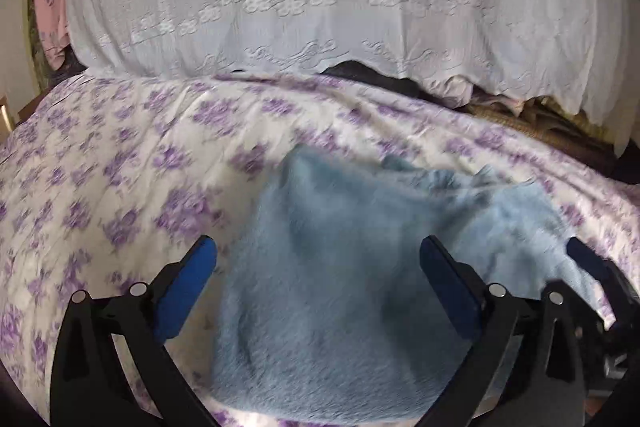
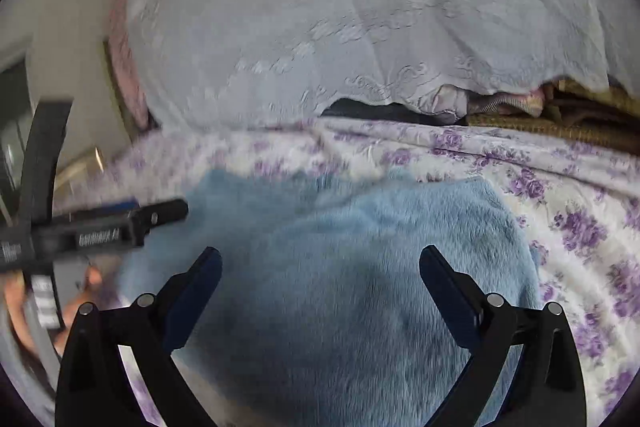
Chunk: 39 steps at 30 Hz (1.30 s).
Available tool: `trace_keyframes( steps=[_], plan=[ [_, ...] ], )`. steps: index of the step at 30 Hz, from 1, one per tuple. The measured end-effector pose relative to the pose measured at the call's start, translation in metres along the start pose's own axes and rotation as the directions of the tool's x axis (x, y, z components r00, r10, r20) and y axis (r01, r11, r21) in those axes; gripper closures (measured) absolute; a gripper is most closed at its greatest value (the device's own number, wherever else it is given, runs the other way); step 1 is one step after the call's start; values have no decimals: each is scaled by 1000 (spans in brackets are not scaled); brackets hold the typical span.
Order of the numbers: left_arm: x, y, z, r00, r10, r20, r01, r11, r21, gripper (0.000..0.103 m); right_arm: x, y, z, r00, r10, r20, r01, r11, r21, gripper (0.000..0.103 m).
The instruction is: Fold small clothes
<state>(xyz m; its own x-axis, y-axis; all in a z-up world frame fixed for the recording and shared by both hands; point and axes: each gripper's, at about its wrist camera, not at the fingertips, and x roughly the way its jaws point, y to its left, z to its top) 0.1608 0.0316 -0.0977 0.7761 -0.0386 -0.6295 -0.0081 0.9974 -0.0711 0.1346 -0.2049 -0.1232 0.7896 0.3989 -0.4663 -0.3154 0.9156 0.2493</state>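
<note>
Left hand-held gripper (image 1: 318, 247): black angular frame, two fingers with bright blue pads (image 1: 184, 291), round silver screws at the joints.
Right hand-held gripper (image 2: 320, 259): same black frame, dark blue pads (image 2: 450, 297), silver screws on each linkage.
Markings: white lettering on the left gripper's black side bar, blurred and unreadable; white labels on its body.
Hand (image 2: 24, 315): partly seen beside those labels; no sleeve shows.
</note>
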Motion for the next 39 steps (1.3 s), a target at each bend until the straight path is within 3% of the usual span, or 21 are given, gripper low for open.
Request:
trace_keyframes(
  steps=[2,4,5,6,7,9,11,13,17,19,21,23,26,29,31,32,34,35,36,39],
  plan=[
    [15,-5,7,1000,-1,-27,1,1000,12,4,18,-11,8,1000,0,-24,2,998,69,3],
    [44,-8,3,997,50,-65,-48,998,35,4,44,-21,8,994,-49,-98,58,994,87,3],
    [63,-4,0,991,91,-99,-86,995,52,4,65,-30,3,981,-71,-181,90,991,99,3],
    [89,0,-6,973,155,-169,-144,987,74,4,71,-35,0,975,-65,-211,92,989,117,3],
    [104,10,-9,967,104,-234,-102,995,22,4,67,-37,2,980,-48,-194,75,988,132,4],
    [97,25,-4,971,41,-234,-62,995,-84,4,59,-35,1,984,-56,-168,79,989,129,4],
    [94,34,-4,973,30,-231,-59,991,-116,4,54,-35,1,988,-51,-145,71,989,131,4],
    [86,36,-5,976,30,-216,-60,989,-135,4,37,-33,1,995,-66,-68,74,989,126,4],
    [49,32,7,996,-21,-89,9,991,-131,5,8,-38,1,993,-116,29,110,982,153,4],
    [41,26,10,998,-18,-64,12,995,-98,5,19,-53,-2,987,-148,-60,157,966,204,3],
    [61,19,6,989,71,-129,-77,996,-41,5,34,-62,-6,979,-135,-150,167,960,227,3],
    [93,24,-6,958,122,-261,-128,992,-8,4,30,-58,-4,982,-140,-124,164,964,209,3],
    [81,28,0,971,94,-222,-105,994,-42,4,22,-53,-5,983,-154,-98,171,965,197,3],
    [64,30,-2,982,69,-176,-81,995,-59,5,-5,-37,-6,985,-171,27,164,973,162,3],
    [51,26,-6,987,7,-162,-19,997,-74,5,-14,-22,-9,985,-158,69,152,985,84,3],
    [47,23,-9,986,-14,-168,2,998,-68,5,-14,-15,-10,987,-153,57,151,987,50,3],
    [50,16,-19,979,17,-203,-22,1000,-23,5,2,-1,-19,983,-170,-68,167,985,-37,3],
    [54,13,-27,972,53,-228,-53,999,6,4,22,3,-24,961,-188,-204,175,981,-82,3],
    [54,14,-35,972,58,-230,-59,998,6,4,27,6,-27,947,-216,-238,193,974,-116,3],
    [24,24,-42,978,17,-210,-31,997,-64,5,11,12,-28,958,-230,-170,210,969,-126,3]
  ],
)
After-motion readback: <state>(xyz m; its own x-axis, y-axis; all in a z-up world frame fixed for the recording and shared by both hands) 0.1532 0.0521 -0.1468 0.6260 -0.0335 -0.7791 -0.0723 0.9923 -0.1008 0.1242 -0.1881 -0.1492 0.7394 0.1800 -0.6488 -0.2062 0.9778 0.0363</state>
